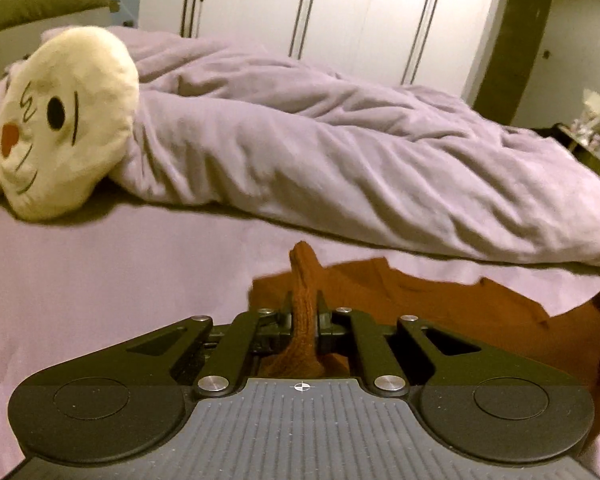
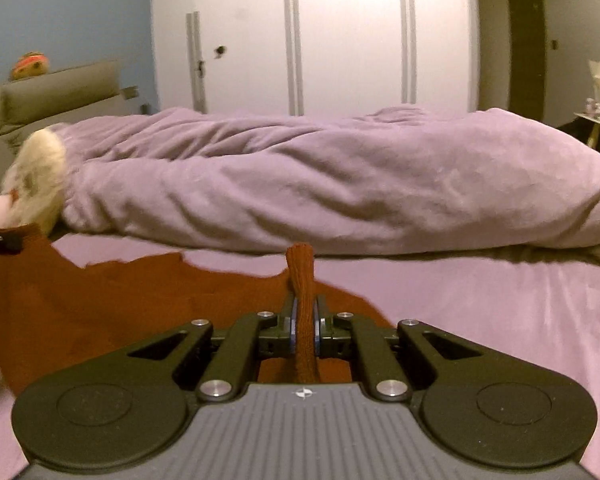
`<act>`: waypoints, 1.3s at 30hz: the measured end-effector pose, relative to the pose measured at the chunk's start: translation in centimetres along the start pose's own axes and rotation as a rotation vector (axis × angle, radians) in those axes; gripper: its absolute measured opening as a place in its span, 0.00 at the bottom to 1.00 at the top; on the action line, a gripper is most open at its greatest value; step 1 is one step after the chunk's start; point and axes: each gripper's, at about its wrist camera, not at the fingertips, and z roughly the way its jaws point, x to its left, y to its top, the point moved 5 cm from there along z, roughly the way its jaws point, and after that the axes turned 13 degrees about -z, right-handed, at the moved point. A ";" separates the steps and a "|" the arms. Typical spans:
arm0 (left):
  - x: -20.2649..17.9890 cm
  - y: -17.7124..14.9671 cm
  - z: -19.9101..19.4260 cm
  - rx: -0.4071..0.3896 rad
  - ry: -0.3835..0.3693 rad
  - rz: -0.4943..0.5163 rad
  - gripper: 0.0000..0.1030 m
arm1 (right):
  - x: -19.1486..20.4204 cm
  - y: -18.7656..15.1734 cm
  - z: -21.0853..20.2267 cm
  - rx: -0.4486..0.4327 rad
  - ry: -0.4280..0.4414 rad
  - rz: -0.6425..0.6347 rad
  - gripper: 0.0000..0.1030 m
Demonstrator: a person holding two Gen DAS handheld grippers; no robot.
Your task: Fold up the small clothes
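The bed (image 1: 100,280), covered in a lilac sheet, fills the lower half of both views, and a rumpled lilac duvet (image 1: 340,160) lies in a long roll across the middle of each frame. A white wardrobe (image 2: 340,40) stands behind it at top centre. In the left wrist view a cream plush toy (image 1: 64,120) with a drawn face rests at the left edge, touching the duvet.

The rust-brown knitted garment (image 2: 100,312) lies spread on the sheet just in front of the duvet; it occupies the lower left of the right wrist view and the lower right of the left wrist view, so it spans the space between the two tools.

The left gripper (image 1: 305,314) is clenched on a ribbed strip of the garment, which stands up between its fingers. The right gripper (image 2: 304,316) is likewise clamped on a ribbed strip (probably cuffs or a hem, though the frames do not settle which).

The step in hand looks like carrying two held ends over for a fold. Doing it well likely means keeping both grips firm, lifting evenly so the knit stays taut between them, and laying the edge down squarely, clear of the duvet.
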 end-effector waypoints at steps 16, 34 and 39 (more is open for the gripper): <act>-2.0 1.1 9.4 -0.039 0.199 0.115 0.09 | -3.0 1.3 11.2 0.092 -0.185 -0.070 0.06; 3.8 -3.5 7.1 -0.023 0.181 -0.086 0.71 | -5.9 -3.9 8.0 0.130 -0.198 0.144 0.39; 6.3 -9.6 3.5 0.024 0.143 -0.176 0.75 | -6.0 -9.6 0.7 0.128 -0.076 0.361 0.43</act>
